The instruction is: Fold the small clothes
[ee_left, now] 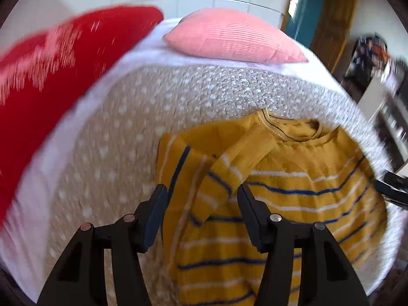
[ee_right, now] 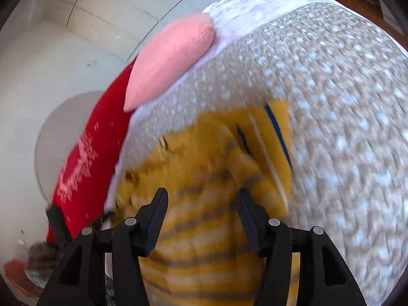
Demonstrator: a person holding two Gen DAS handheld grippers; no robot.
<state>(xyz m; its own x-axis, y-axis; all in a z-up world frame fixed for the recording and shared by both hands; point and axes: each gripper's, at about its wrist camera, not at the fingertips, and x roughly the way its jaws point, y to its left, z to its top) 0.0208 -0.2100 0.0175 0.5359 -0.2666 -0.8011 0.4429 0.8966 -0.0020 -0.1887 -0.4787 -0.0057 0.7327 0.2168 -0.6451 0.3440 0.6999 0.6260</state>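
A small yellow sweater (ee_left: 293, 199) with blue and white stripes lies on a beige dotted bed cover (ee_left: 132, 137). One sleeve (ee_left: 237, 163) is folded across its chest. My left gripper (ee_left: 202, 191) is open and empty, hovering over the sweater's left part beside the folded sleeve. The right gripper's tip (ee_left: 392, 186) shows at the right edge of the left wrist view. In the right wrist view my right gripper (ee_right: 201, 196) is open and empty over the blurred sweater (ee_right: 204, 229), which lies on the cover (ee_right: 331, 102).
A pink pillow (ee_left: 234, 35) and a red pillow (ee_left: 51, 81) lie at the head of the bed by a white tiled wall. They also show in the right wrist view, the pink pillow (ee_right: 170, 58) above the red pillow (ee_right: 86, 158). Furniture (ee_left: 382, 102) stands to the bed's right.
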